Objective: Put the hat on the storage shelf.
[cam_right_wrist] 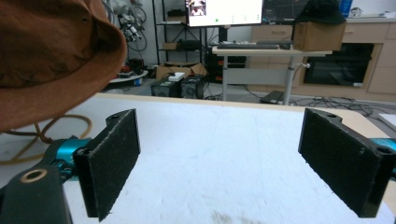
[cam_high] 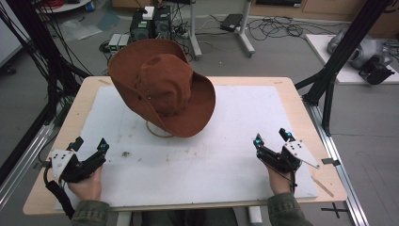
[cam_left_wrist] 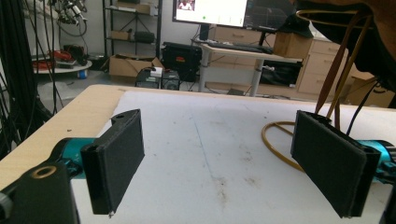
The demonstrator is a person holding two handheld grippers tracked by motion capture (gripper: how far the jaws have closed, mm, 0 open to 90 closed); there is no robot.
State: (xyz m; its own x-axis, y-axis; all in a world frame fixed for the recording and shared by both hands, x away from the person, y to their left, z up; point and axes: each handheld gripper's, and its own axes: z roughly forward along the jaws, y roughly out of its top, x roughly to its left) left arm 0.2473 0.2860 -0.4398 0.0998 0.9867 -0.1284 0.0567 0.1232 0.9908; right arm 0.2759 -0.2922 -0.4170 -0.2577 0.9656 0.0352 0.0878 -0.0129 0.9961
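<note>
Hiding its stand: brown hat point(cam_high: 162, 87) | left gripper point(cam_high: 88, 145), right gripper point(cam_high: 272, 137): wide open, empty

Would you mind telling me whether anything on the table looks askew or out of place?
The brown hat sits tilted on its wire stand, its brim dipping toward the white mat. The mat also shows small dirty marks. Both grippers are open, apart from the hat.

Black tools point(cam_high: 88, 146), teal joints, olive sleeves point(cam_high: 89, 214)
</note>
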